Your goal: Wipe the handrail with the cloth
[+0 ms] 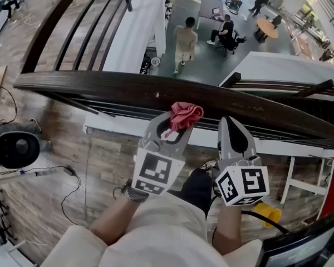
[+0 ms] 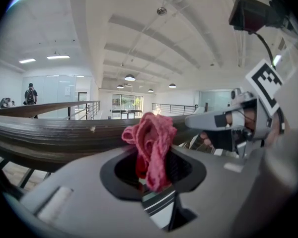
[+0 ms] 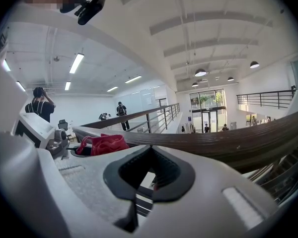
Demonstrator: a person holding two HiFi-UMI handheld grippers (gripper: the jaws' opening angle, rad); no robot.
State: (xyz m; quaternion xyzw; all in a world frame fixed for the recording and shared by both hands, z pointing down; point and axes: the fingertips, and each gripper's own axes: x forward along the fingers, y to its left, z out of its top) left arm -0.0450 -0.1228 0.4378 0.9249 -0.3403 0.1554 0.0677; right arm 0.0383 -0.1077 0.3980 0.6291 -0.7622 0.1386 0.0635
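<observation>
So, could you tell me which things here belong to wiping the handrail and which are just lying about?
Job: handrail; red cloth, clamped in left gripper; right gripper, shut and empty.
Lying about: black device and cables on the floor; yellow object; round table downstairs.

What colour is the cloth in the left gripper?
The cloth is pinkish red; it shows best in the left gripper view.
</observation>
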